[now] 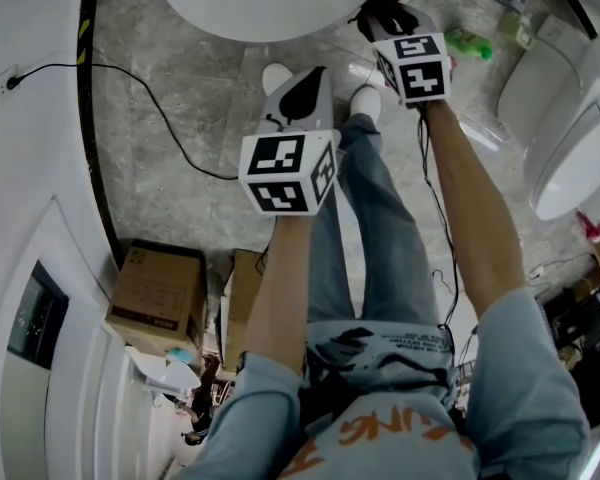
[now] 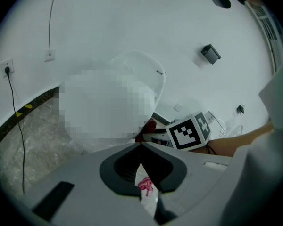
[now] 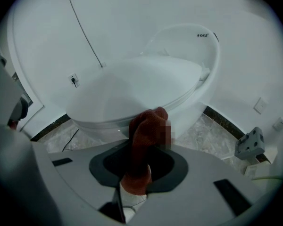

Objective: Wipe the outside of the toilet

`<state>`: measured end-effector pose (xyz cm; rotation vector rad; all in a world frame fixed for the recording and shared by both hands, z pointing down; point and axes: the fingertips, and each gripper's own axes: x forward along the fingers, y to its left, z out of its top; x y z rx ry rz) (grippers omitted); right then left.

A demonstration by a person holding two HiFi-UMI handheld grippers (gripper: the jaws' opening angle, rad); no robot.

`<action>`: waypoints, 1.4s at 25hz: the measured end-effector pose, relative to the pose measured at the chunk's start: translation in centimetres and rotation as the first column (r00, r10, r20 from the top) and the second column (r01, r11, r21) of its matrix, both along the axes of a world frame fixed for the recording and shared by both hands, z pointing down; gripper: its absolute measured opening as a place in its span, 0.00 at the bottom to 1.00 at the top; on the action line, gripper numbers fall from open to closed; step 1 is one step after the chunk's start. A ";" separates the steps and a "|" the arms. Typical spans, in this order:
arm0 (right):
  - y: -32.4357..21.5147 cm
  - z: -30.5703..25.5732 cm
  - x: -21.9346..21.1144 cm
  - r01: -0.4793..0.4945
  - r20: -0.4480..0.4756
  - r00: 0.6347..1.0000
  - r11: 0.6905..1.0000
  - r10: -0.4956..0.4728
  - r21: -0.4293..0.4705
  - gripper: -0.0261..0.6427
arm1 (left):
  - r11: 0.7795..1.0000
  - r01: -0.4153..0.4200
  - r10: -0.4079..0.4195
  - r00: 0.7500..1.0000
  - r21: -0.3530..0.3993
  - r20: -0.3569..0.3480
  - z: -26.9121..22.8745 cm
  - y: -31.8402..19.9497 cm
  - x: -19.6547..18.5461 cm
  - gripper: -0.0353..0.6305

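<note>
Fingers of your right gripper [image 3: 142, 147] clamp a red cloth [image 3: 148, 126]; left gripper [image 2: 140, 147] fingers are pressed together, empty. Toilet [image 3: 141, 86] stands centre frame, just beyond the cloth. Press the cloth flat against its outer wall and overlap your strokes.

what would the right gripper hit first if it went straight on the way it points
The cloth in the right gripper sticks out ahead, so it would probably meet the toilet first, on the bowl's outside just below the closed lid. Nothing else shows between; depth is unclear.
</note>
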<state>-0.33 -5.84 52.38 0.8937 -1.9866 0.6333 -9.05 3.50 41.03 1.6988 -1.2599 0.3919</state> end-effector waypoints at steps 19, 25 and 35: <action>7.8 0.6 -7.3 0.043 0.044 0.998 0.994 -0.039 -0.105 0.17 | 0.999 0.046 -0.046 0.999 -0.023 -0.004 0.9 1.5 -4.8 0.06; 9.8 0.3 -9.9 0.074 0.092 0.994 0.988 -0.062 -0.134 0.17 | 0.999 0.018 -0.018 1.000 -0.030 -0.007 1.1 1.4 -6.1 0.06; 10.4 -0.9 -8.9 -0.032 0.144 0.989 0.994 0.046 -0.102 0.17 | 0.993 -0.114 0.114 0.993 -0.015 0.026 0.7 -1.2 -8.2 0.06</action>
